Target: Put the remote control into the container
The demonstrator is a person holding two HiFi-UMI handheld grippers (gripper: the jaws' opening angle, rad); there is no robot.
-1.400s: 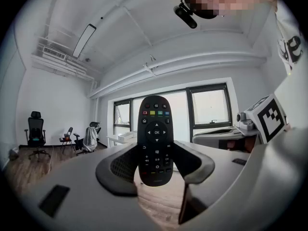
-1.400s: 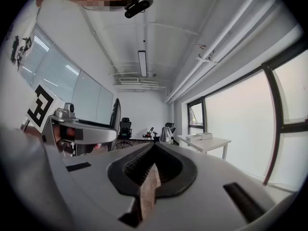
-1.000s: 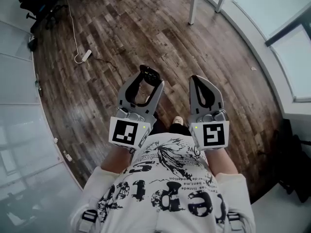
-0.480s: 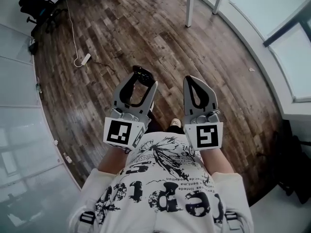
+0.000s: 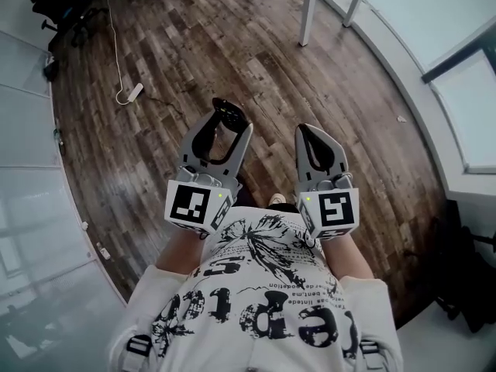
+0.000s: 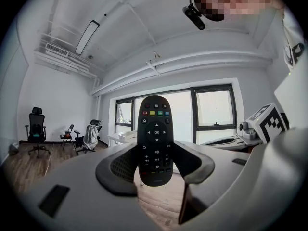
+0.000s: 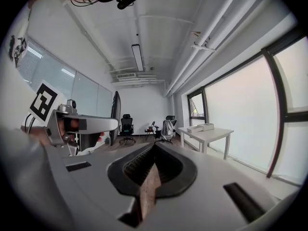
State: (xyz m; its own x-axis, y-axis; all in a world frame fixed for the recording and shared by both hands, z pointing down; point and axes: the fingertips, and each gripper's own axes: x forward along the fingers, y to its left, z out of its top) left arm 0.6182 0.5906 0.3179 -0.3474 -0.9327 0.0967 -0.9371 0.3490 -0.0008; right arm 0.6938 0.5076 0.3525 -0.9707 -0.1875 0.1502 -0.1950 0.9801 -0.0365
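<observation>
Presently, one item in transit: remote control (image 6: 155,138), black, button face toward the left gripper view's camera, upright, its lower half clamped between the jaws of the left gripper (image 6: 155,166), its upper half standing clear above them; in the head view the same remote control (image 5: 225,112) shows as a dark shape at the tip of the left gripper (image 5: 229,124), carried in the air over the wooden floor (image 5: 155,146) in front of the person's printed shirt (image 5: 263,301). Right gripper (image 7: 153,150): jaws pressed together with nothing between them, held just beside the left one. Change over the last second: slight only; both grippers have drifted a little up and to the left in the head view, the floor has shifted beneath them, and the hold on the remote control is unchanged. Reading: carrying stage, pickup done, placing not yet begun. Container: not identifiable in any view; a white table (image 7: 207,134) by the windows bears flat pale boxes (image 7: 201,127), whether one is the container cannot be told. Also present: power strip (image 5: 136,89) with its cable on the floor, white table legs (image 5: 310,10) at the head view's upper edge. Next need, as judged: locate the container and bring the left gripper over it.
</observation>
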